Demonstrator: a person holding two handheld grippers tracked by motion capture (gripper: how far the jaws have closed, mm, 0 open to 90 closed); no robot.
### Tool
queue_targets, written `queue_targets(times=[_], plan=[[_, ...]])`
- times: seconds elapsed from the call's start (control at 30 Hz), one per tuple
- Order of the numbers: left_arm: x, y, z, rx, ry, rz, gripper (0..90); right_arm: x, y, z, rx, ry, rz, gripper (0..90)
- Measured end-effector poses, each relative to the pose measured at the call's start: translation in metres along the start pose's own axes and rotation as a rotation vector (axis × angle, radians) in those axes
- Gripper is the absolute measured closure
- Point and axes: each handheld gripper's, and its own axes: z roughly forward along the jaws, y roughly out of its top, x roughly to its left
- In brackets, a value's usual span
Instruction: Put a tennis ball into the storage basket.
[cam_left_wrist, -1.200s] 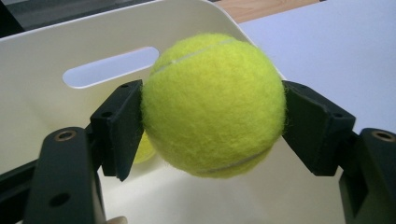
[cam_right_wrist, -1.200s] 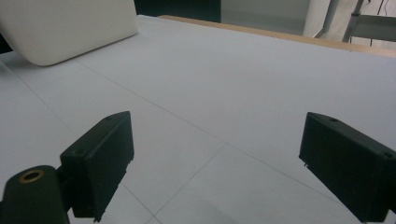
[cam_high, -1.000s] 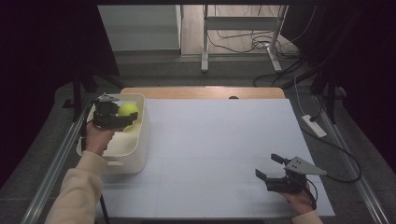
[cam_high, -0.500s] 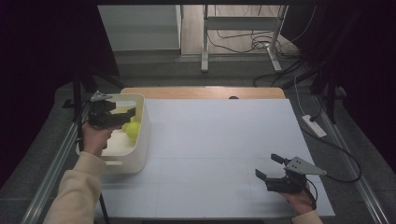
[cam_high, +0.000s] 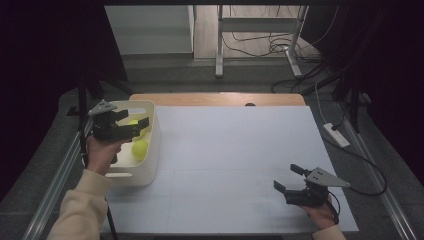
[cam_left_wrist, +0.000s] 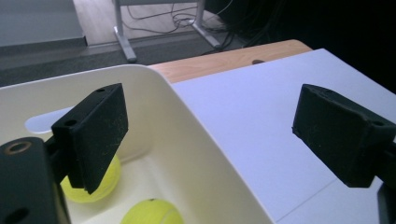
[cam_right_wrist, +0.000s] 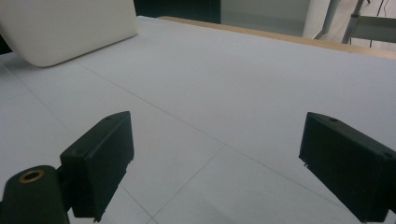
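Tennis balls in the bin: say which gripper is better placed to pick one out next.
Left. The left gripper is open above the white bin with the tennis balls; the right gripper sits across the table.

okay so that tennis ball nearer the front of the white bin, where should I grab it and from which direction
Come straight down from above with the left gripper, jaws across the widest part of the nearer tennis ball. It is round, so any axis works, but the white bin walls block the sides, and the second ball lies close behind.
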Motion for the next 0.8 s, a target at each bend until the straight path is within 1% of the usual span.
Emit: queue_targets(times=[0.07,0.17,0.2,0.23,0.27,0.33,0.4,0.47,0.57,0.63,0.8], plan=[[-0.005,-0.001,-0.003,-0.007,-0.014,0.009,11.3,-0.001,0.000,0.000,-0.003,0.002,0.005,10.3],[-0.012,-0.003,-0.008,-0.027,-0.046,0.021,11.5,0.000,0.000,0.000,-0.005,0.009,0.005,10.3],[-0.012,-0.003,-0.008,-0.027,-0.046,0.021,11.9,0.000,0.000,0.000,-0.005,0.011,0.002,10.3],[-0.015,-0.004,-0.009,-0.035,-0.058,0.023,11.9,0.000,0.000,0.000,-0.005,0.011,0.002,10.3],[-0.020,-0.006,-0.010,-0.036,-0.083,0.034,12.3,0.000,0.000,-0.001,-0.005,0.013,0.000,10.3],[-0.025,-0.009,-0.011,-0.038,-0.099,0.048,12.6,0.000,0.000,-0.002,-0.010,0.015,0.002,10.3],[-0.032,-0.012,-0.012,-0.041,-0.126,0.059,12.8,0.000,0.000,-0.002,-0.011,0.014,0.001,10.3],[-0.034,-0.013,-0.013,-0.043,-0.134,0.064,12.7,0.000,0.000,-0.002,-0.011,0.014,-0.001,10.3],[-0.044,-0.019,-0.018,-0.066,-0.160,0.075,12.9,0.001,-0.001,-0.003,-0.006,0.014,0.000,10.3],[-0.047,-0.022,-0.019,-0.071,-0.177,0.079,13.2,0.001,-0.001,-0.004,-0.006,0.012,-0.001,10.3],[-0.056,-0.029,-0.022,-0.072,-0.213,0.096,13.2,0.002,-0.001,-0.003,-0.001,0.010,-0.001,10.3]])
